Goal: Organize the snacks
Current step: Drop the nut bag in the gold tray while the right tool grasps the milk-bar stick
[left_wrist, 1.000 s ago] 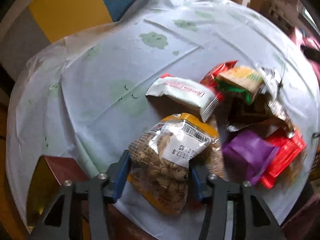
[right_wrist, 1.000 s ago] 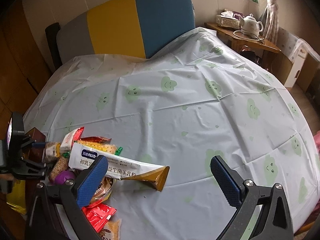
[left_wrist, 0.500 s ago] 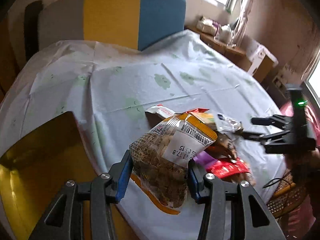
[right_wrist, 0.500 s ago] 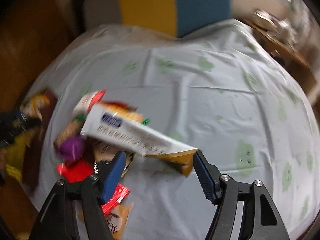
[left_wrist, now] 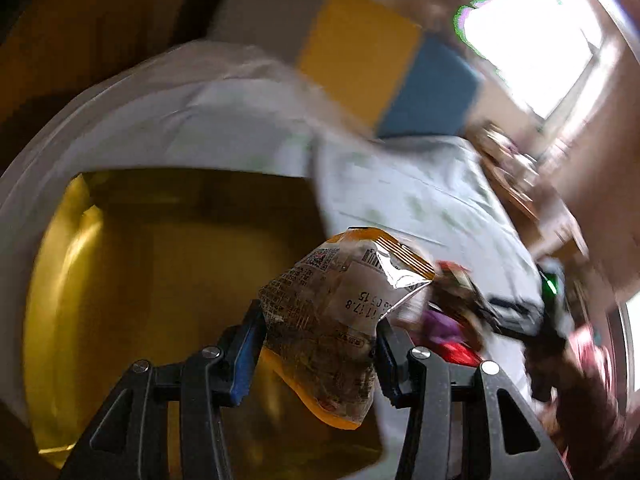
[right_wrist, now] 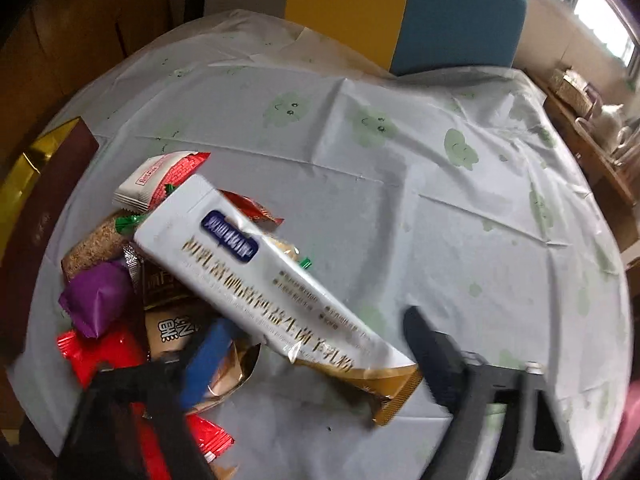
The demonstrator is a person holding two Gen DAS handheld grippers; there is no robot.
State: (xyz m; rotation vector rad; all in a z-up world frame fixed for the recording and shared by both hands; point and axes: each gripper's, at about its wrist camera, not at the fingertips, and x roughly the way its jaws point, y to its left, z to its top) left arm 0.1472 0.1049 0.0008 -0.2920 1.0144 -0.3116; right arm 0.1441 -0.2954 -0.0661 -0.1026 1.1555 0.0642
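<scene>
Snack packets lie heaped at the near left edge of a round table under a pale plastic tablecloth [right_wrist: 400, 208] printed with green smiling clouds and creased in straight fold lines. Topmost in the heap is a long white sachet with a blue label and gold end [right_wrist: 272, 280], lying slantwise across the others. Under it sit a glossy purple pouch [right_wrist: 96, 300], shiny red wrappers [right_wrist: 100, 352], a white-and-red biscuit packet [right_wrist: 160, 178] and a brown grainy bar [right_wrist: 94, 244].

The right gripper [right_wrist: 320, 356] points steeply down over the sachet's gold end. Its jaws have just been closing, with the sachet's lower end between the blue pads; the right pad stands just beside the gold end, and whether the pads press it cannot be told.

The left gripper [left_wrist: 316, 350] pinches a crinkly clear bag of brown nuts with orange edging and a white date sticker [left_wrist: 332, 320], lifted off the table. Behind the bag gapes a large box with a shiny gold lining [left_wrist: 160, 280], just beside the table edge. The view is motion-blurred. A grey, yellow and blue padded chair back [right_wrist: 400, 8] rises beyond the table.
</scene>
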